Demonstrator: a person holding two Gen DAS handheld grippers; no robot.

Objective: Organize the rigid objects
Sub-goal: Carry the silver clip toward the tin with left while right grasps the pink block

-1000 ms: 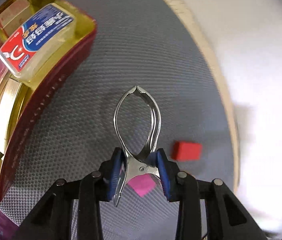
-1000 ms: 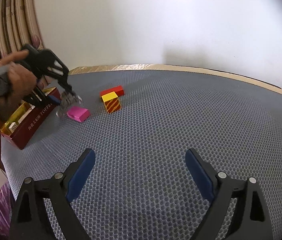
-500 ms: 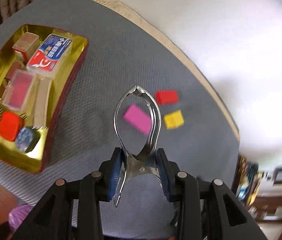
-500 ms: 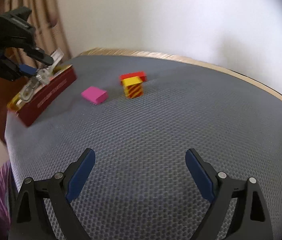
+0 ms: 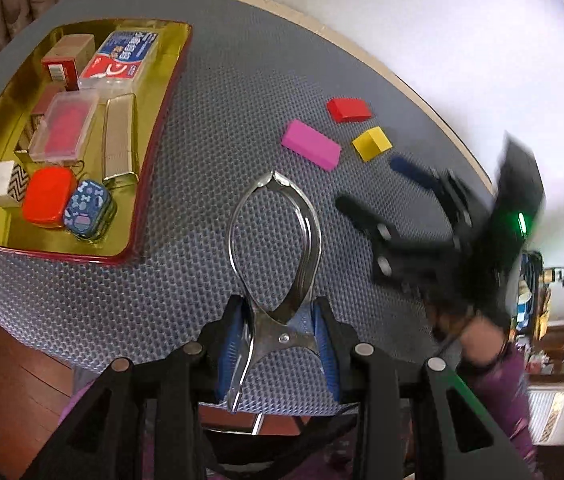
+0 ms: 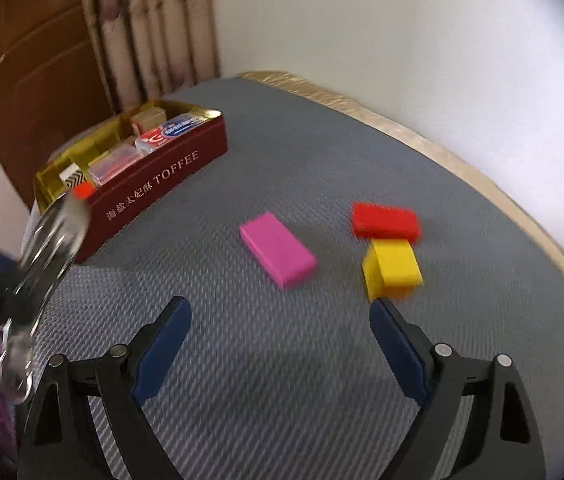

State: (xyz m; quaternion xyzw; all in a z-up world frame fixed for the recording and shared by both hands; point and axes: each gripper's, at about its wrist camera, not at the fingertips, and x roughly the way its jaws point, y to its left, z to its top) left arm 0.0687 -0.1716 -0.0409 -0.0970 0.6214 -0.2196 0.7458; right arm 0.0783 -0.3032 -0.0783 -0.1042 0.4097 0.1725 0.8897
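Observation:
My left gripper [image 5: 277, 344] is shut on a shiny metal clamp [image 5: 277, 236] and holds it high above the grey mat. It shows blurred at the left of the right wrist view [image 6: 41, 256]. A pink block [image 5: 310, 149] [image 6: 277, 254], a red block [image 5: 348, 109] [image 6: 385, 221] and a yellow block [image 5: 371, 143] [image 6: 392, 266] lie on the mat. My right gripper [image 6: 277, 344] is open and empty, low over the mat just short of the pink and yellow blocks. It appears blurred in the left wrist view [image 5: 390, 192].
A dark red toffee tin with a gold inside [image 5: 153, 148] [image 6: 161, 184] stands at the left and holds several small boxes and tins. The round table's tan edge [image 6: 482, 176] runs close behind the blocks, by a white wall. Curtains and a wooden door stand behind the tin.
My left gripper has risen with the clamp and pulled back from the blocks. My right gripper has moved forward and left toward the pink and yellow blocks.

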